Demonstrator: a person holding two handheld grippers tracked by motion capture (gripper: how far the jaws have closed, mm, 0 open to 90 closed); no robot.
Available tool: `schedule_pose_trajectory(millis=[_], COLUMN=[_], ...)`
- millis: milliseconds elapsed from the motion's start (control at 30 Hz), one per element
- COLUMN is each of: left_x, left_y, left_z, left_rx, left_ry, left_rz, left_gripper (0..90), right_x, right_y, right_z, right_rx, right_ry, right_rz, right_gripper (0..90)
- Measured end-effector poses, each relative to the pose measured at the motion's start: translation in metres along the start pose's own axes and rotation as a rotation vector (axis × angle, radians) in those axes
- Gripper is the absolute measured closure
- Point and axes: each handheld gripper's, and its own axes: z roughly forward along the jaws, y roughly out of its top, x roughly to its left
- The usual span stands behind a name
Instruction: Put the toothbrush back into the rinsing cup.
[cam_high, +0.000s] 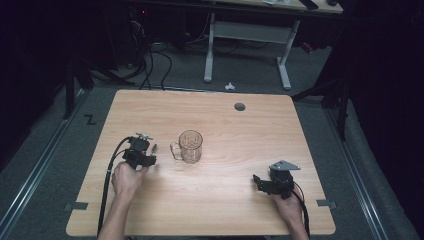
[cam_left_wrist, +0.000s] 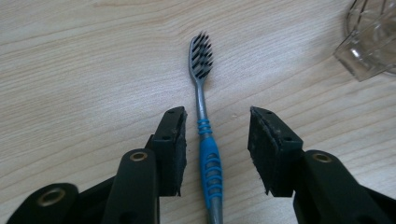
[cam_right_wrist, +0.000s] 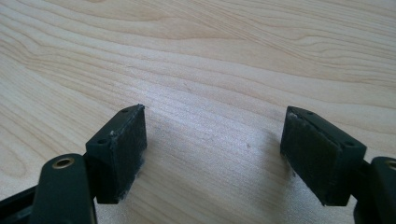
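The left gripper is standing about half open over the toothbrush, its pads either side of the blue handle, not pressing on it. The toothbrush is lying flat on the worktop, just left of the glass mug. The right gripper is resting wide open, holding nothing.
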Motion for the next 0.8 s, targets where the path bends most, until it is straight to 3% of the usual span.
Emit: schedule_pose_trajectory(millis=[267,800], left_x=[0.003,0.004], left_y=[0.0,0.001], left_z=[0.007,0.013], left_rx=[0.048,0.077], left_ry=[0.016,0.005], left_rz=[-0.006,-0.01], left_gripper=[60.4,67.9], right_x=[0.0,0.0], right_y=[0.0,0.0], right_z=[0.0,0.0], right_rx=[0.0,0.0], right_ry=[0.0,0.001], right_rz=[0.001,0.001], right_gripper=[22.9,22.9])
